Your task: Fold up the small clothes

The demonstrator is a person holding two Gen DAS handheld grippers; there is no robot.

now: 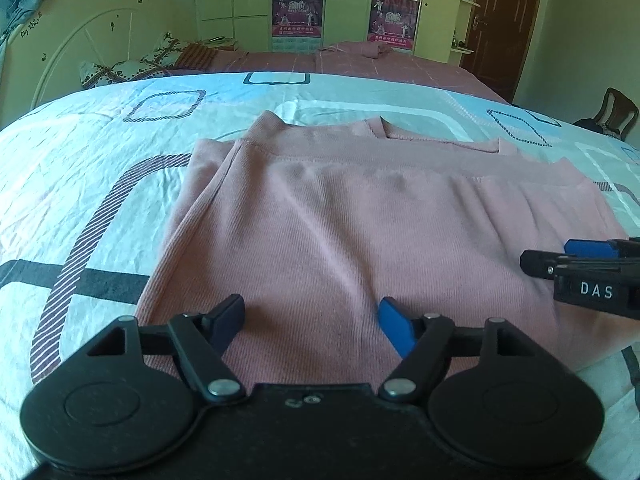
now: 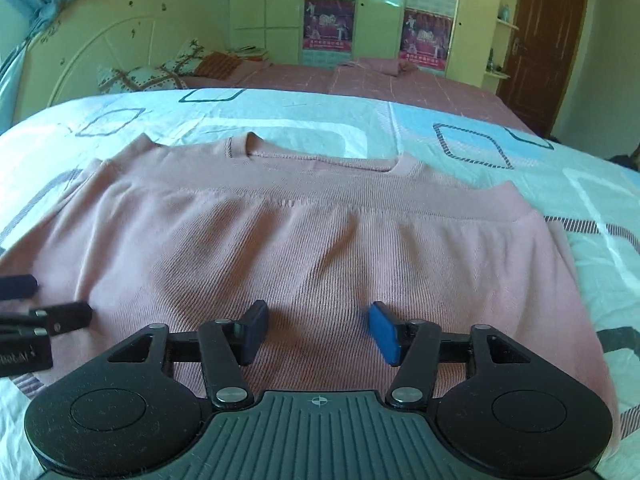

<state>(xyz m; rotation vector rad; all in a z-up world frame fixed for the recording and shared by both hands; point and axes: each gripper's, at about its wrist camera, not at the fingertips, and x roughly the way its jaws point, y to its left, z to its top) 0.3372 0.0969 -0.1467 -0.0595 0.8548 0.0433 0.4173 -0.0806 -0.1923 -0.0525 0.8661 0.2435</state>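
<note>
Grippers first: left gripper (image 1: 312,320) and right gripper (image 2: 318,326) both spread apart, nothing pinched, hovering over near fold of pink top (image 1: 360,220). Top lies folded on patterned bedsheet (image 1: 100,152), hem just short of collar (image 2: 320,156). Tip: grab side edges evenly, keep layers aligned.

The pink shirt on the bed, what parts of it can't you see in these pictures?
- Near edge of the pink shirt: hidden behind the left gripper in the left wrist view, and behind the right gripper in the right wrist view.
- Sleeves: folded out of sight in both views.
- Underside: pressed against the bedsheet.
- Posters: print too small to read.
</note>
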